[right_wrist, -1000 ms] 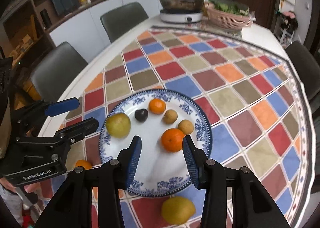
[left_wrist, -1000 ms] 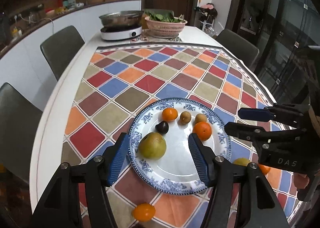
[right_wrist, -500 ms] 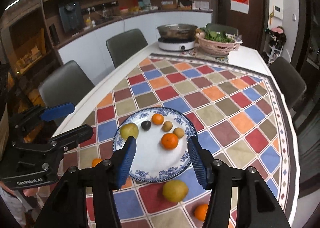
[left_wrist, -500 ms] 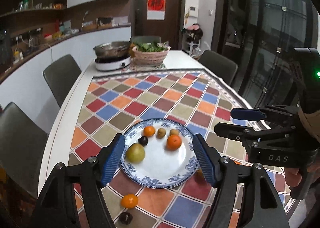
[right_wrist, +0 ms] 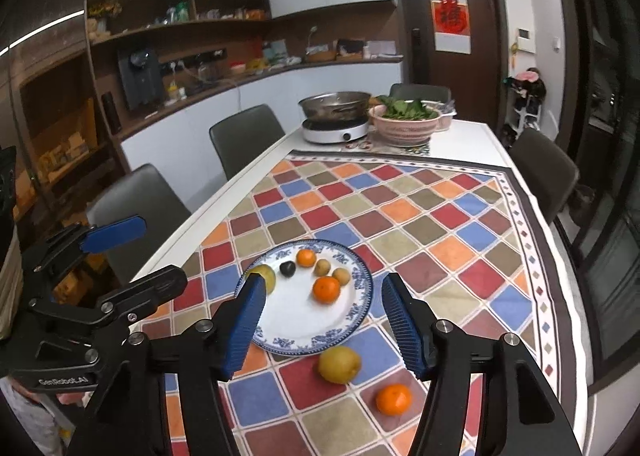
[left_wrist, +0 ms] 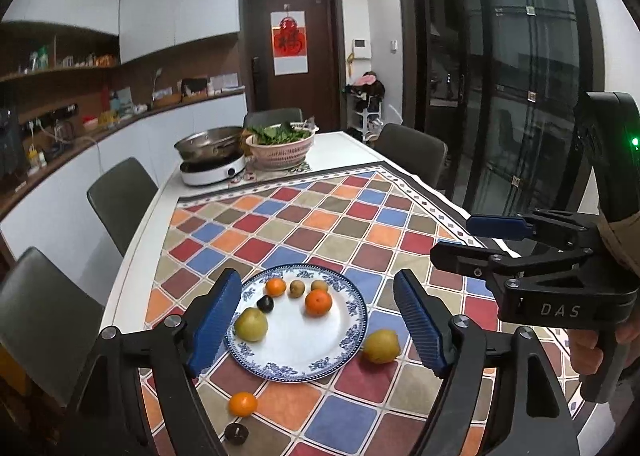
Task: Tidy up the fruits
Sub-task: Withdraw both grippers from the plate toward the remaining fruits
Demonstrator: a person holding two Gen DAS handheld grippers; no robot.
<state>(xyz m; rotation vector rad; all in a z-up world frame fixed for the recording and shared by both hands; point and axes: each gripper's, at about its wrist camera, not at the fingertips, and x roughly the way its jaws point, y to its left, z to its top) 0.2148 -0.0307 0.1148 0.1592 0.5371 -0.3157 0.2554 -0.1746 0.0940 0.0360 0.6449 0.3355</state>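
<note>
Above the checked tablecloth point(left_wrist: 320, 224), the left gripper point(left_wrist: 320, 320) and right gripper point(right_wrist: 320, 320) both hang wide open and empty. Below sits the blue-rimmed plate point(left_wrist: 340, 356) with six fruits; a pear point(right_wrist: 339, 364) and orange point(right_wrist: 393, 399) lie beside it.

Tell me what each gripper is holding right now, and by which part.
Nothing is held. The left gripper and the right gripper are both open and empty, above the plate with no fruit between their fingers.
</note>
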